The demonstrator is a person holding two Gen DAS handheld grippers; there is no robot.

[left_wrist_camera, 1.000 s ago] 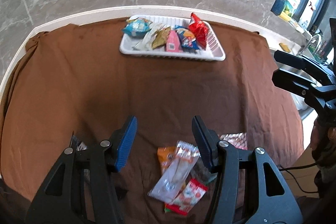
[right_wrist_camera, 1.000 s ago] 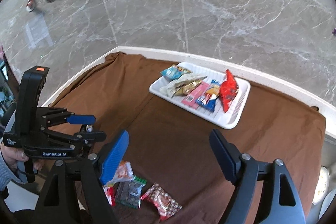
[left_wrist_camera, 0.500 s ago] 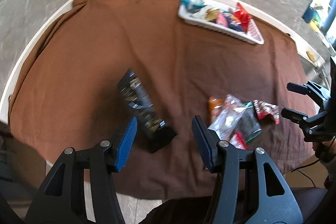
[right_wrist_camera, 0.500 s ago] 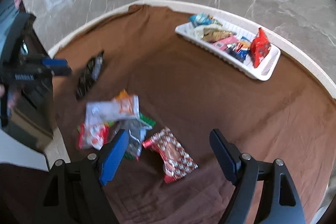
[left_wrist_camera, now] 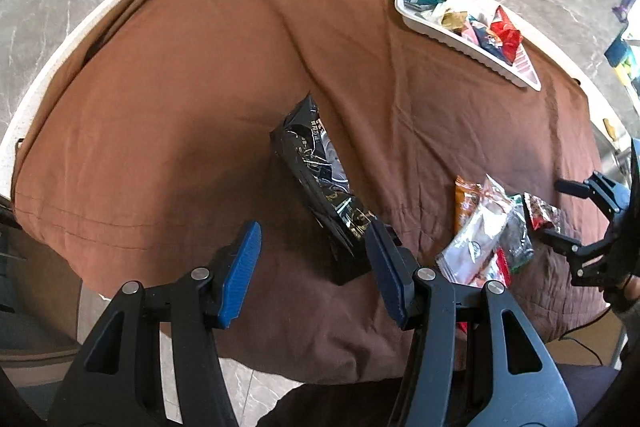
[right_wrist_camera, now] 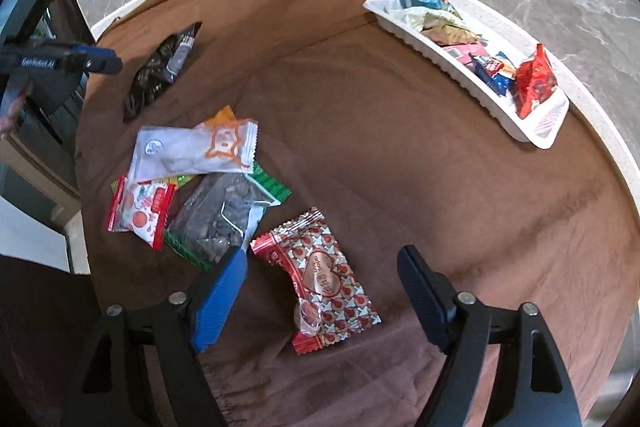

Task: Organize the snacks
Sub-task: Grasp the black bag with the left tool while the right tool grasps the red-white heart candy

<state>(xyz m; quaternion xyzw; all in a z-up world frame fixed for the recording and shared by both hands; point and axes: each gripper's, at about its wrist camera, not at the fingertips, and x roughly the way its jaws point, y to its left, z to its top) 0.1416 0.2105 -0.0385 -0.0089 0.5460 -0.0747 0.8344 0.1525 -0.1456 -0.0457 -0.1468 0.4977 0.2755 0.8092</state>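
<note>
A white tray (left_wrist_camera: 472, 43) at the far right of the brown-clothed table holds several snack packets; it also shows in the right wrist view (right_wrist_camera: 460, 63). A black snack bag (left_wrist_camera: 320, 175) lies just ahead of my open, empty left gripper (left_wrist_camera: 314, 267), near its right finger. A red heart-patterned packet (right_wrist_camera: 320, 279) lies between the fingers of my open, empty right gripper (right_wrist_camera: 324, 287). Beside it sit a seed packet (right_wrist_camera: 224, 215), a white and orange packet (right_wrist_camera: 192, 153) and a small red packet (right_wrist_camera: 140, 211). The black bag (right_wrist_camera: 164, 67) lies further left.
The brown cloth (left_wrist_camera: 180, 87) covers a round white table over a grey marble floor. The loose packet pile (left_wrist_camera: 488, 227) lies near the table's front edge. The right gripper (left_wrist_camera: 588, 227) shows at the right of the left wrist view; the left gripper (right_wrist_camera: 60, 61) at the left of the right wrist view.
Both grippers have pulled back and tilted down toward the near table edge. The black bag has come between the left fingers' line; the heart packet now lies between the right fingers.
</note>
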